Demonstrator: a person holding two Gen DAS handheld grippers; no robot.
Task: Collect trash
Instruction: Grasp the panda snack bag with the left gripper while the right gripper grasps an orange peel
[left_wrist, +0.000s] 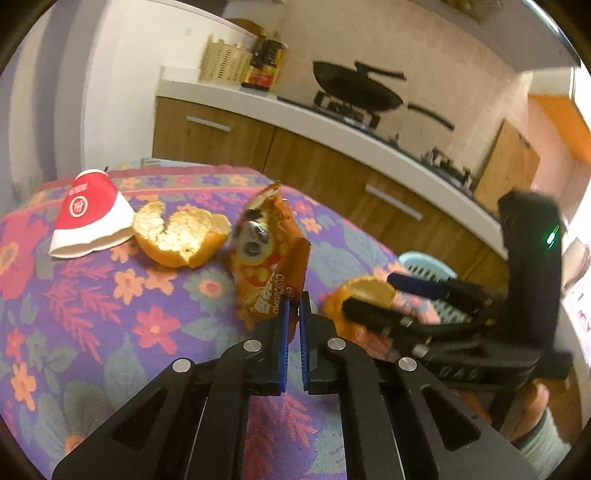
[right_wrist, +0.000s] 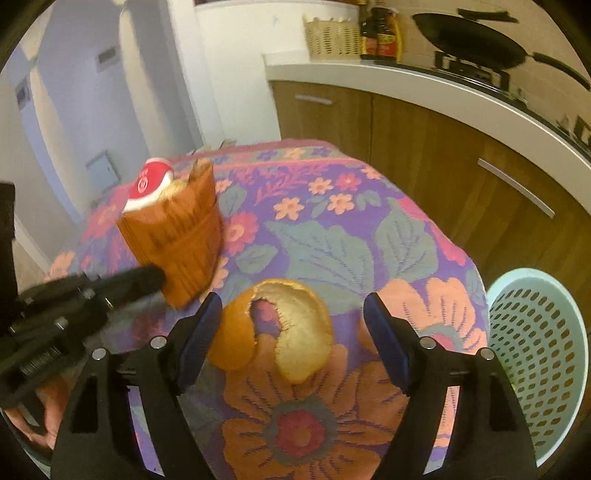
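Observation:
My left gripper (left_wrist: 294, 301) is shut on the bottom edge of an orange snack wrapper (left_wrist: 264, 254), which stands up from the floral tablecloth; the wrapper shows in the right wrist view (right_wrist: 177, 236) too. My right gripper (right_wrist: 291, 314) is open, with its fingers on either side of a curled orange peel (right_wrist: 280, 328); the same peel (left_wrist: 364, 291) shows in the left wrist view. A larger orange peel (left_wrist: 181, 236) and a crushed red and white paper cup (left_wrist: 88, 218) lie further back on the table.
A light blue perforated trash basket (right_wrist: 539, 354) stands beside the table on the right. Wooden kitchen cabinets (right_wrist: 443, 155) with a white counter, a wok (left_wrist: 354, 88), bottles and a wicker basket run behind the table.

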